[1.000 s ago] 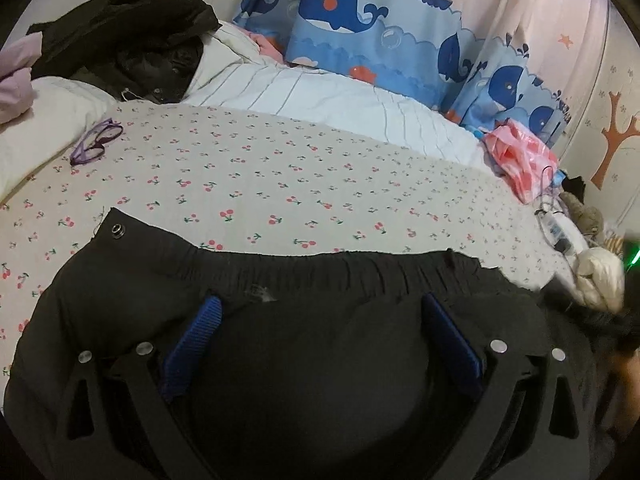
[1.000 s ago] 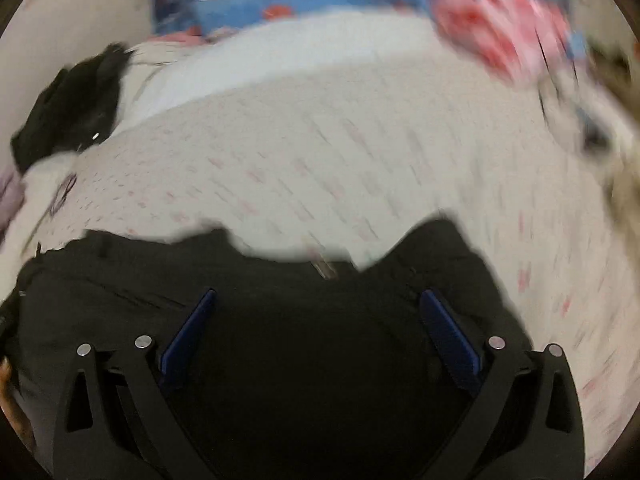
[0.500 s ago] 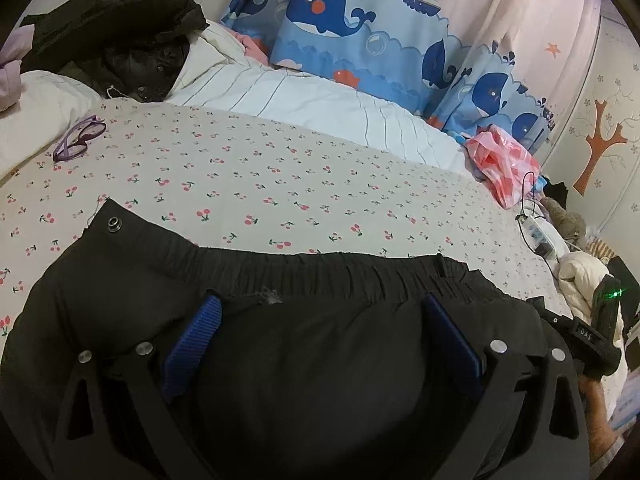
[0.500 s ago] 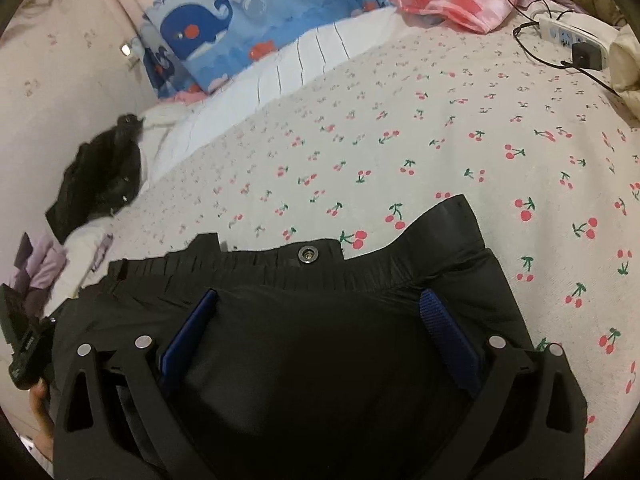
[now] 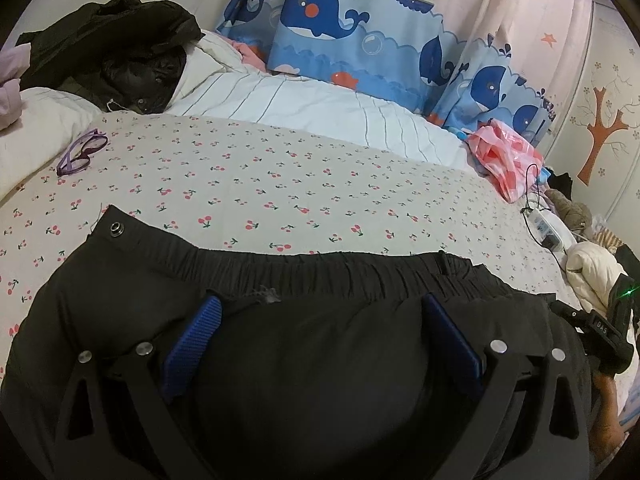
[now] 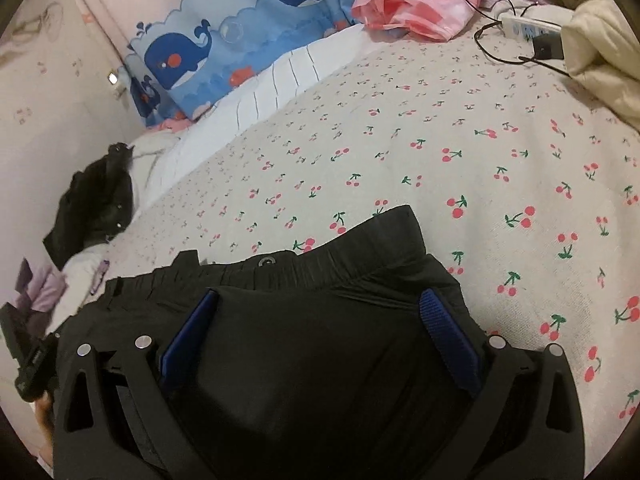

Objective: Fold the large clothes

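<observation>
Black trousers (image 5: pixel 320 368) lie flat on the cherry-print bed sheet (image 5: pixel 280 184), their elastic waistband (image 5: pixel 328 270) pointing away from me and a metal snap (image 5: pixel 117 228) at its left end. My left gripper (image 5: pixel 320 306) is open and low over the left part, just behind the waistband, with fabric bulging between its blue pads (image 5: pixel 200 332). My right gripper (image 6: pixel 318 300) is open over the trousers (image 6: pixel 320 360) at the right end of the waistband, near the other snap (image 6: pixel 266 261). Each view shows the other gripper at its edge, held by a hand.
Purple glasses (image 5: pixel 82 152) lie on the sheet at the far left, with a black jacket (image 5: pixel 120 56) behind them. A striped white duvet (image 5: pixel 320 108) and a whale curtain (image 5: pixel 360 40) line the back. At the right are a pink bag (image 5: pixel 504 156), a power strip (image 5: pixel 548 232) and a cream coat (image 6: pixel 600 48).
The right wrist view was blurred with motion a second ago and is now steady over the waistband's right end. The left gripper has barely shifted. Both stay open.
</observation>
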